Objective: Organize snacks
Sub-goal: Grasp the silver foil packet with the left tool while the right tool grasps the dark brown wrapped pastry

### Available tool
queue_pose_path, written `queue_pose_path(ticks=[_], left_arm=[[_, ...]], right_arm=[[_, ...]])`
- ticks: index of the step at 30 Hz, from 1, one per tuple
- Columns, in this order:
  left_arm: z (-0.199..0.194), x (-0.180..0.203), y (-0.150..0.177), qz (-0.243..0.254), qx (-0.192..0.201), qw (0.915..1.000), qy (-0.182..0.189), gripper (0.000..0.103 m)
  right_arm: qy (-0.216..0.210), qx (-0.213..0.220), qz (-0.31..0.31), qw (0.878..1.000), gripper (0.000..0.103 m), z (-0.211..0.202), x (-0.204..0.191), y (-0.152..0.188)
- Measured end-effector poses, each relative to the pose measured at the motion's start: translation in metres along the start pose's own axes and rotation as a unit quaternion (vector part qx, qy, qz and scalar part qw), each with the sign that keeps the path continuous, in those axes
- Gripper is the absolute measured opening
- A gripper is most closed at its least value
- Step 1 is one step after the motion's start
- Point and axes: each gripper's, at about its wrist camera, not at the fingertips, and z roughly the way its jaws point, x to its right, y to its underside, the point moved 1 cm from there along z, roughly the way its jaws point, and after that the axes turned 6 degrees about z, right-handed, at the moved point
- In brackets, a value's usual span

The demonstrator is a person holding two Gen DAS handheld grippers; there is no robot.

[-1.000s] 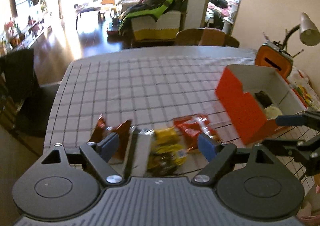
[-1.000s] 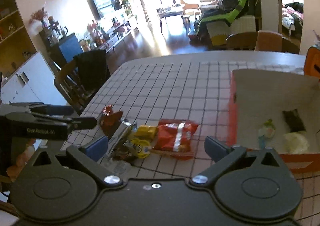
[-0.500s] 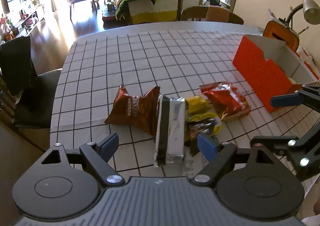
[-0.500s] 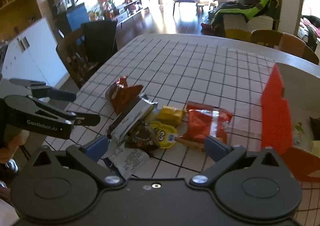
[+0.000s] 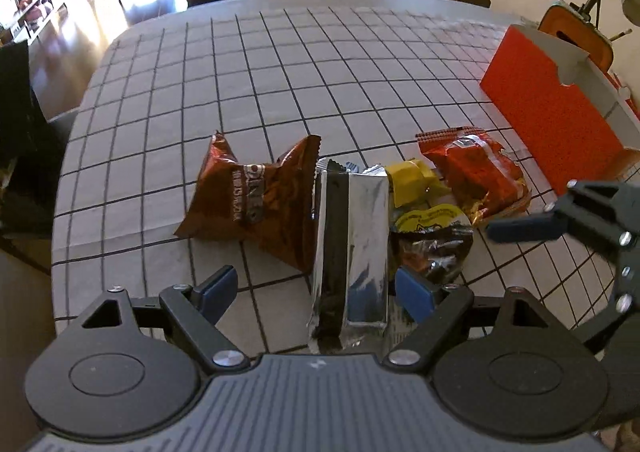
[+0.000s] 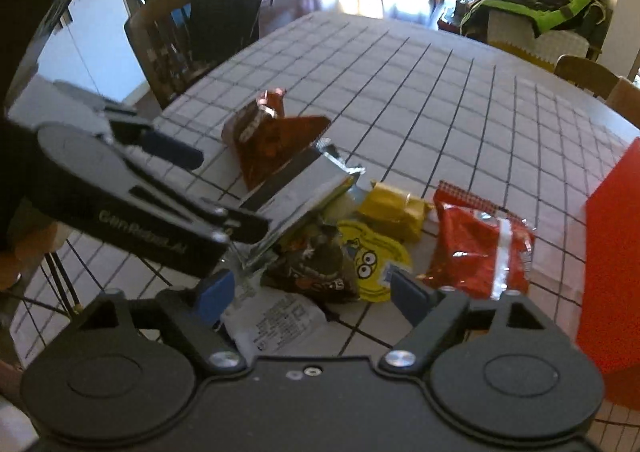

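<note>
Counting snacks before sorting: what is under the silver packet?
The silver packet overlaps the brown chip bag and leans over a dark wrapper. A white printed packet pokes out below. Anything else is covered.

snack pkts [image 5: 350, 248]: 6 (piled, approx) | orange box [image 5: 548, 111]: 1 | grippers [image 5: 316, 292]: 2

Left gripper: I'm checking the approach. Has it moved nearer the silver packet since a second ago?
Yes. The left gripper has come down toward the table; its open jaws now flank the silver packet.
</note>
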Motion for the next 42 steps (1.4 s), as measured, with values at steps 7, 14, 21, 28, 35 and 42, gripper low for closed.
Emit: queue_pose_path(ticks=[7,14,21,28,35,42], left_arm=[[0.019,-0.004,-0.011,-0.005,-0.019,0.9998,0.008,0.086],[0.031,0.002,-0.014,0.009,-0.034,0.9991,0.026,0.069],[0.043,0.005,-0.017,0.011,-0.041,0.9983,0.039,0.053],[0.042,0.003,-0.015,-0.002,-0.039,0.9984,0.042,0.043],[0.029,-0.006,-0.007,-0.028,-0.03,0.9984,0.039,0.042],[0.014,-0.005,0.004,-0.049,-0.035,0.9977,0.032,0.042]], right_arm=[[0.005,-0.001,0.011,1.0,0.073,0.013,0.001,-0.002],[0.005,-0.006,0.023,1.0,0.063,0.021,0.006,-0.005],[0.006,-0.002,0.015,1.0,0.054,0.023,0.0,-0.005],[0.005,0.003,0.013,1.0,0.039,0.022,0.002,-0.006],[0.008,0.02,0.022,1.0,0.024,0.017,0.006,-0.002],[0.002,0.037,0.048,0.998,0.016,0.005,0.014,0.005]])
